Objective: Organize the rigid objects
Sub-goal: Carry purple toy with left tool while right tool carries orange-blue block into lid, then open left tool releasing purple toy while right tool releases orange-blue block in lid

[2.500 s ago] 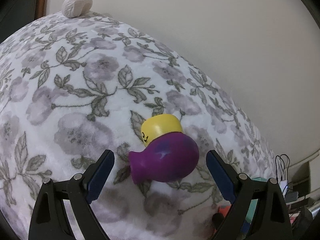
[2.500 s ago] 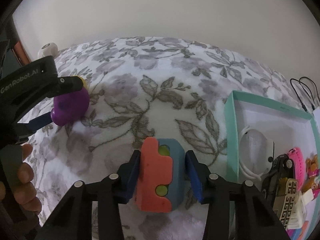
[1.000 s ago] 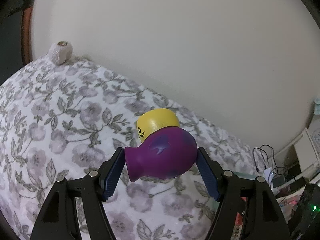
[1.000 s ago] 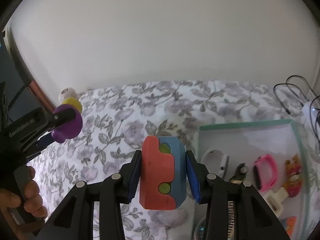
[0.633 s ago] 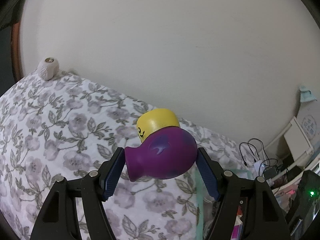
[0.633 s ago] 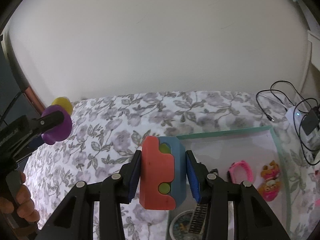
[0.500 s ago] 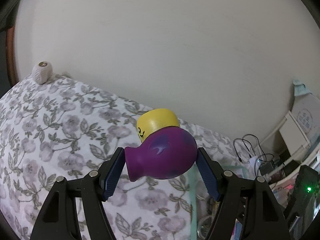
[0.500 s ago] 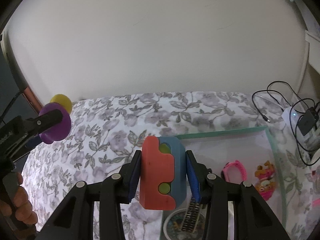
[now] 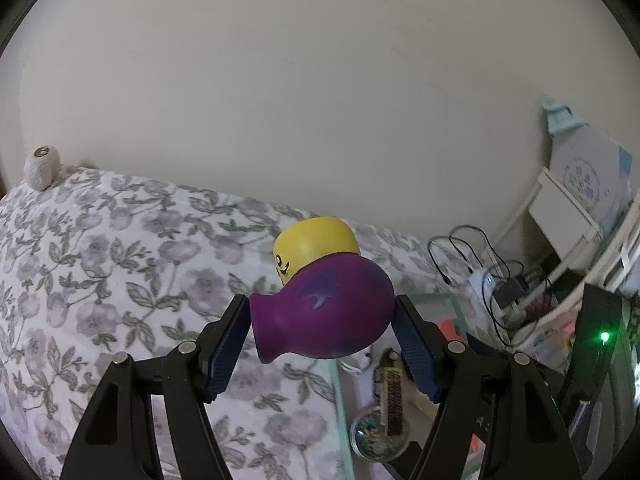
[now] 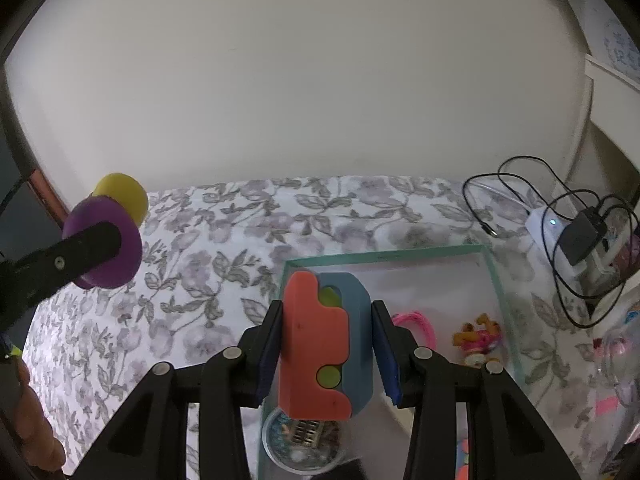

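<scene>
Purple toy (image 9: 324, 316) is sitting clamped in the left gripper (image 9: 322, 340); only the right view is showing the right gripper (image 10: 326, 344) pinching a block (image 10: 324, 344) above the tray (image 10: 384, 255).

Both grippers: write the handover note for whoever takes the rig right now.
Left gripper: shut on the purple toy with the yellow head, held in the air above the flowered bedspread, near the green-edged box's left edge.
Right gripper: shut on the red and blue block, held over the box.
Already in the box: pink band, small orange figure, round tin.
Done: both toys picked up.
Left: set both into the box, then open.
</scene>
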Tool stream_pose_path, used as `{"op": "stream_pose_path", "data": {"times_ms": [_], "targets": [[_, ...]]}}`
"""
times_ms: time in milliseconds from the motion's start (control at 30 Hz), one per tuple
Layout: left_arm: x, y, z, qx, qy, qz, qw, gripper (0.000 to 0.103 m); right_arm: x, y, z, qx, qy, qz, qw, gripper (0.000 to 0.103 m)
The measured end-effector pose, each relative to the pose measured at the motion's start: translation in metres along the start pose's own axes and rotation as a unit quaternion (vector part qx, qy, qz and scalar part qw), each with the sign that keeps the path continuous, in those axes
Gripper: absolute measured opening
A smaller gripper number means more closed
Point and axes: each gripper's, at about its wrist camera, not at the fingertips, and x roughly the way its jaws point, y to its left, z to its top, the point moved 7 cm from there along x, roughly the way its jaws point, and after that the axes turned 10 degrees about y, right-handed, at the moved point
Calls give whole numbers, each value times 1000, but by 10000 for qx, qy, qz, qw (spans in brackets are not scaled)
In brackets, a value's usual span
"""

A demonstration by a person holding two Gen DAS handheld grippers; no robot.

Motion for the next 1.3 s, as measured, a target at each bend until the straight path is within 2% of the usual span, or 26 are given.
{"op": "stream_pose_path", "data": {"times_ms": [167, 333, 533, 700, 967, 1300], "targets": [[8, -32, -12, 336, 224, -206, 9990, 73, -10, -33, -3, 168, -5, -149, 9997, 45], [19, -63, -29, 715, 476, -259, 9960, 73, -15, -65, -9, 376, 71, -266, 9989, 45], [46, -96, -60, 1101, 1088, -355, 9873, 73, -12, -91, -21, 501, 307, -326, 9977, 45], [58, -117, -76, 1406, 1307, -312, 9809, 73, -1, -106, -39, 497, 622, -371, 9961, 45], [71, -126, -91, 1597, 1545, -141, 9749, 73, 10, -125, -57, 560, 908, -415, 9934, 45], [82, -128, -101, 1702, 1728, 1, 9701, 73, 21, -122, -63, 460, 1086, -422, 9921, 45]]}}
